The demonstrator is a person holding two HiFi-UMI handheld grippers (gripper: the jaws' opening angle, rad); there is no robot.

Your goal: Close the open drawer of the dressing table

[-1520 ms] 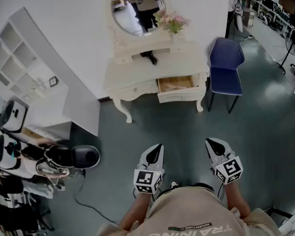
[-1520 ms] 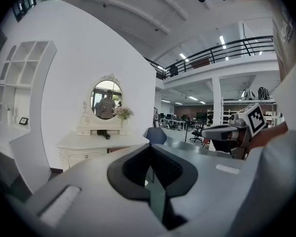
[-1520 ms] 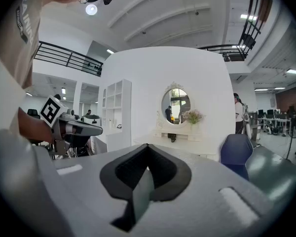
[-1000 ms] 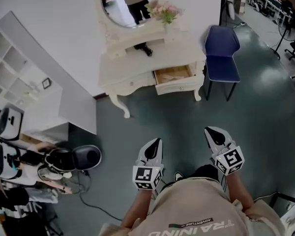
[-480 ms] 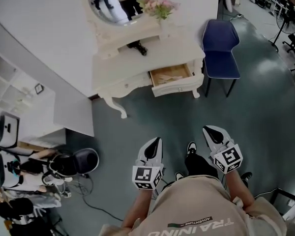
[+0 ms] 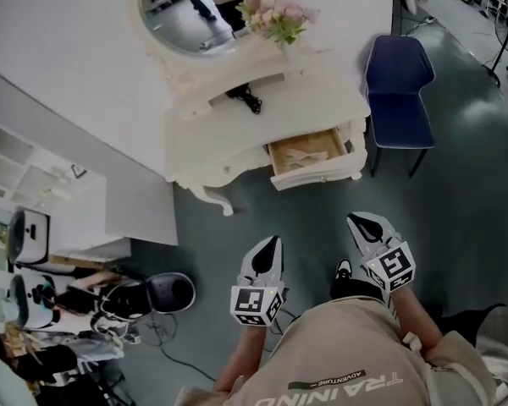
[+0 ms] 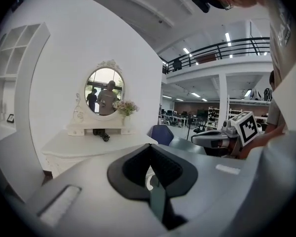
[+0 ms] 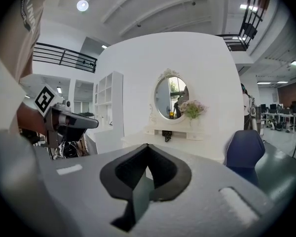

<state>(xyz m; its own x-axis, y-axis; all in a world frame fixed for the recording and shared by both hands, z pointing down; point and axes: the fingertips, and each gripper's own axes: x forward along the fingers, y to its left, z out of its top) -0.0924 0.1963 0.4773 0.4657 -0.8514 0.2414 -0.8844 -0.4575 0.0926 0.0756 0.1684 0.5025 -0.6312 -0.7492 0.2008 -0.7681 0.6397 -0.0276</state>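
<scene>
While the drawer (image 6: 310, 156) sits pulled out at the front right corner of the dressing table (image 6: 229, 138), with some pale stuff inside I can't make out, you're standing well back from it. A small dark object (image 6: 245, 100) lies at the back edge of the tabletop, under the round mirror (image 6: 190, 11), with flowers (image 6: 278, 17) at the back right. A blue chair (image 6: 400, 91) stands just beside the table's right edge. Your left gripper (image 6: 271, 245) and right gripper (image 6: 361, 223) hang over the floor (image 6: 457, 201), jaws pressed together tip to tip, nothing between them.
</scene>
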